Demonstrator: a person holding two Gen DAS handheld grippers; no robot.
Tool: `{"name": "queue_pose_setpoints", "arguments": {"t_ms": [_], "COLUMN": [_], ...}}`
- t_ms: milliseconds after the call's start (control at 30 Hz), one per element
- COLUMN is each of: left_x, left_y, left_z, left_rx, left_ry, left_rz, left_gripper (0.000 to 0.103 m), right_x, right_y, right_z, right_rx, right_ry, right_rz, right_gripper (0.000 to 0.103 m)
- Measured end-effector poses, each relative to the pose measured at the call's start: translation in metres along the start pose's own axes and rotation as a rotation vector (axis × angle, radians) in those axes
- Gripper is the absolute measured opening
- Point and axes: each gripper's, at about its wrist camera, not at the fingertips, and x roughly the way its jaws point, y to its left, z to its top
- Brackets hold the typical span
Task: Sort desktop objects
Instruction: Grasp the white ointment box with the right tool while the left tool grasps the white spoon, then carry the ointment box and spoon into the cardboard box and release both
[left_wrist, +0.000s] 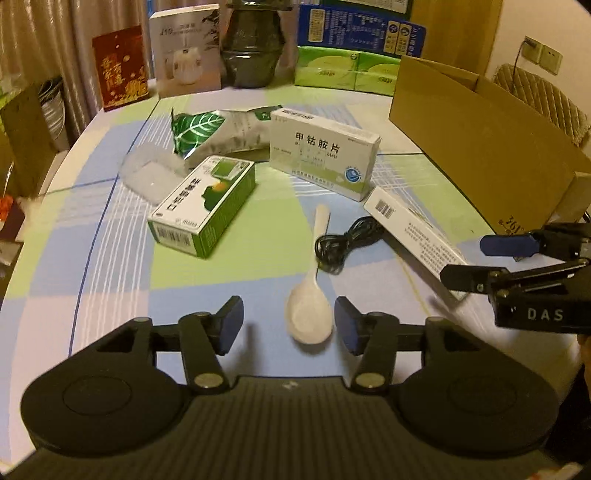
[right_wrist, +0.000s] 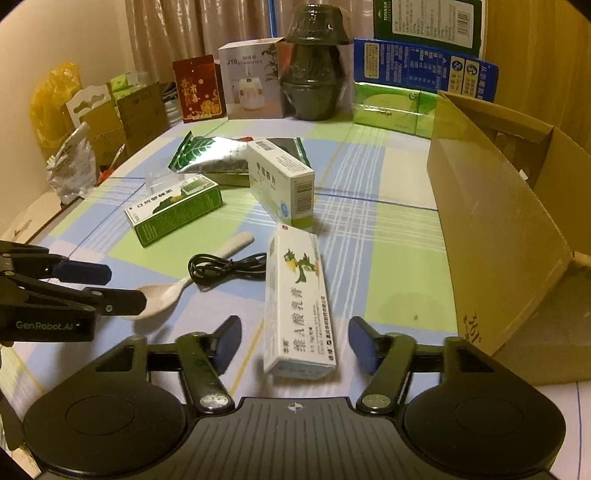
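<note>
Both claws released over the cluttered table (left_wrist: 110, 258).
Left gripper (left_wrist: 288, 325) brackets the spoon (left_wrist: 310, 310); right gripper (right_wrist: 293, 343) straddles the long box (right_wrist: 299, 295), cardboard box (right_wrist: 498, 229) at two o'clock.

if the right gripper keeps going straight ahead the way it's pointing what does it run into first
Most likely the long white ointment box. It lies lengthwise between the open fingers of the right gripper, its near end closest. Height above the table is unclear.

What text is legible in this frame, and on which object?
"DAS": right gripper.
"GenRobot.AI": left gripper.
"甲钴胺片": white medicine box.
"维A酸乳膏": long white carton.
"J10 HUMIDIFIER": humidifier box.
"361°": cardboard box.
Green box, red packet, blue box: too blurred.
</note>
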Motion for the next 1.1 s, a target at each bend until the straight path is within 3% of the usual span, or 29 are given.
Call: {"name": "queue_pose_setpoints", "arguments": {"t_ms": [267,400,667,800,1100], "left_x": [0.020,0.028,0.031,0.031,0.030], "left_y": [-0.019,-0.023,-0.021,-0.022,-0.019], "left_z": [-0.003,-0.006,-0.004,-0.004,-0.003], "left_rx": [0.200,0.228,0.218,0.222,0.176], "left_ry": [0.025,0.034,0.023,0.022,0.027], "left_rz": [0.005,-0.003,0.009,-0.006,-0.039], "left_gripper": [0.049,0.045,0.040,0.028,0.028], "right_x": [0.014,0.017,0.020,0.022,0.031], "right_y": [-0.005,-0.005,-0.007,-0.007,-0.017], "right_z": [-0.001,-0.002,-0.002,-0.001,0.003], "right_rx": [0.040,0.047,0.055,0.063,0.158], "right_ry": [0.032,0.034,0.035,0.035,0.032], "right_rz": [0.012,0.019,0.024,0.028,0.056], "right_gripper": [0.063,0.063,0.063,0.063,0.063]}}
